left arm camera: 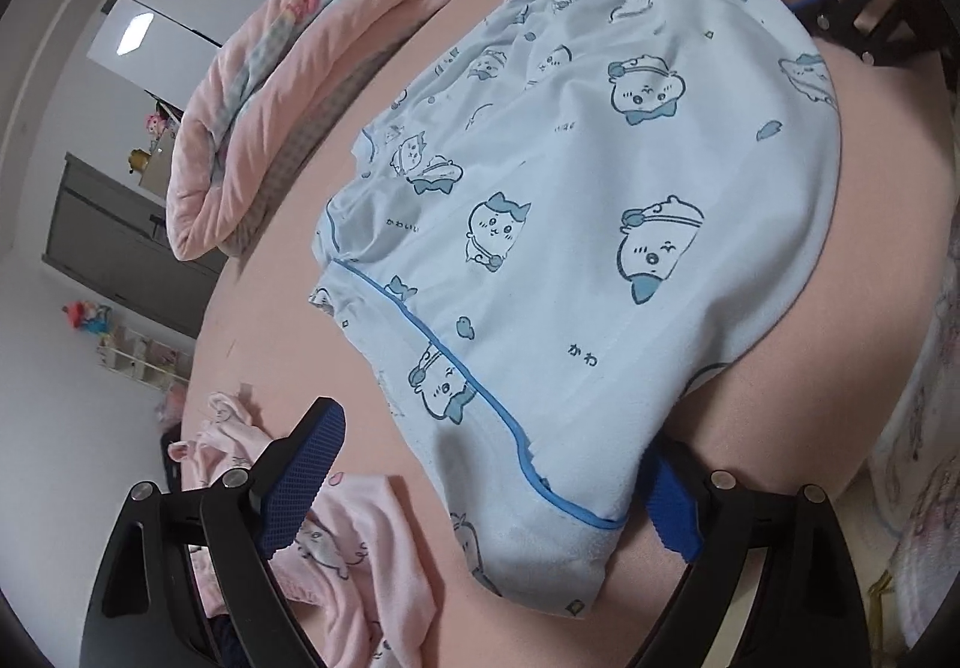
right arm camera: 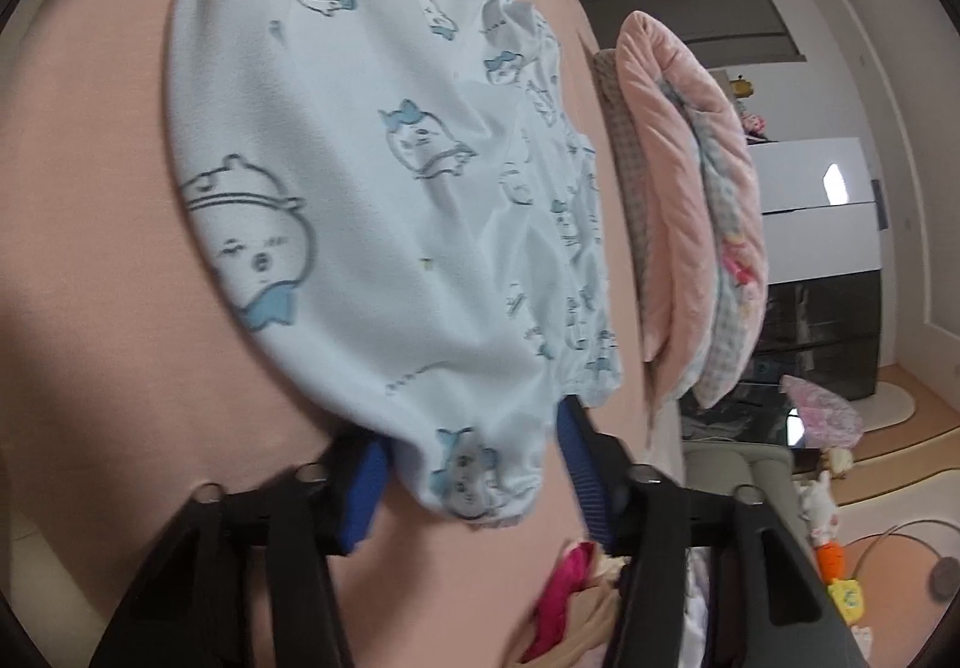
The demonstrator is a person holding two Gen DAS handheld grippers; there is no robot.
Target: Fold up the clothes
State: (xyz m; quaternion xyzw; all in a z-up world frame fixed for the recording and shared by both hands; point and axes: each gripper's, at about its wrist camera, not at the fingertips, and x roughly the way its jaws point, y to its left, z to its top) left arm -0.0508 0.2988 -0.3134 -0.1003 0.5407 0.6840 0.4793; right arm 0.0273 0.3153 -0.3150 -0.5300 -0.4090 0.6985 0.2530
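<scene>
Left tongs [left arm camera: 480,479] are standing wide apart, one blue pad at lower left of the left wrist view, the other at lower right and partly tucked under the near corner of the light blue pajama garment [left arm camera: 540,200]. Cloth is lying between the pads, but nothing is being pinched. Right tongs [right arm camera: 474,473] are also standing wide, the two blue pads straddling a bunched end of the same garment [right arm camera: 372,176] at lower centre of the right wrist view; the pads are not pressing on the fabric.

Garment is lying mostly flat on the pink bed sheet [left arm camera: 888,176], filling the middle of both views. It is printed with cartoon animals and edged with a darker blue piping [left arm camera: 474,374] running diagonally through the lower centre of the left view.

Pink pajama piece [left arm camera: 354,542] is lying crumpled at lower left of the left view, just beside the left pad. Folded pink quilt [left arm camera: 288,86] is sitting at upper left there, and at the right of the right view [right arm camera: 678,200]. Magenta cloth [right arm camera: 561,596] is showing at the bottom edge of the right view.
</scene>
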